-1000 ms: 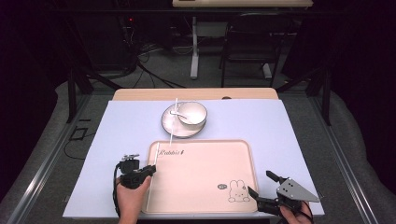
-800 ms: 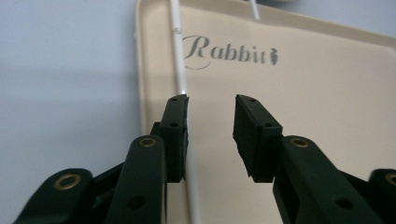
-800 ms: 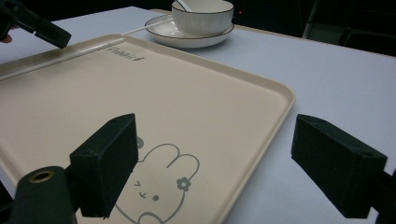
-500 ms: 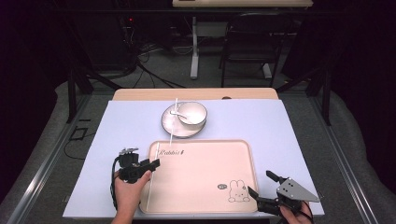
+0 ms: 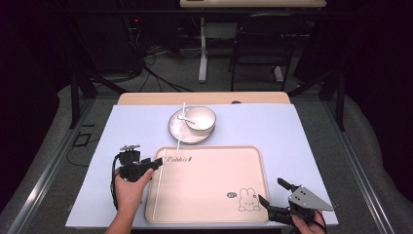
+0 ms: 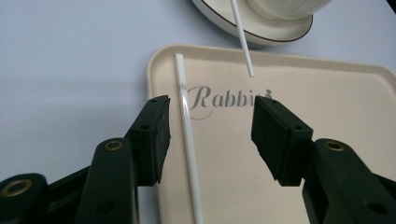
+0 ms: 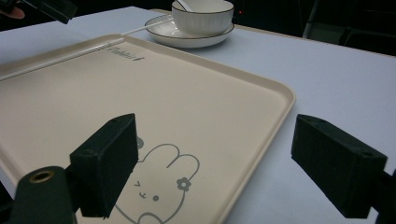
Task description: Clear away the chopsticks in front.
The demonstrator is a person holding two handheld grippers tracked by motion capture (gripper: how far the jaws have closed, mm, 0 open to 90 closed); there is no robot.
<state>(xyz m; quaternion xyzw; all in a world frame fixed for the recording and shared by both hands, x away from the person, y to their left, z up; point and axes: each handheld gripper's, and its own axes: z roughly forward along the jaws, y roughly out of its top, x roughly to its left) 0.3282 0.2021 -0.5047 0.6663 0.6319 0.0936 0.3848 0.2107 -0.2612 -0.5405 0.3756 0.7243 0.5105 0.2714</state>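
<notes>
Left gripper is seen over the left edge of the tray in the high view. Its jaws stand apart and have just been opening. In the left gripper view a white chopstick lies between the jaws, close to the left pad but not pressed by either one, so it is released. The chopstick rests on the tray along its left rim, one end near the "Rabbit" lettering; in the high view it is seen as a thin line running down to the near-left corner.

A second white chopstick is propped on the plate, its lower tip reaching the tray's far edge. A bowl sits on that plate, with a spoon in it.

Right gripper is held at the near-right corner of the tray, beside the rabbit print. In the right gripper view its jaws are spread wide, nothing between them; tray rim and blue-grey surface are seen through the gap.
</notes>
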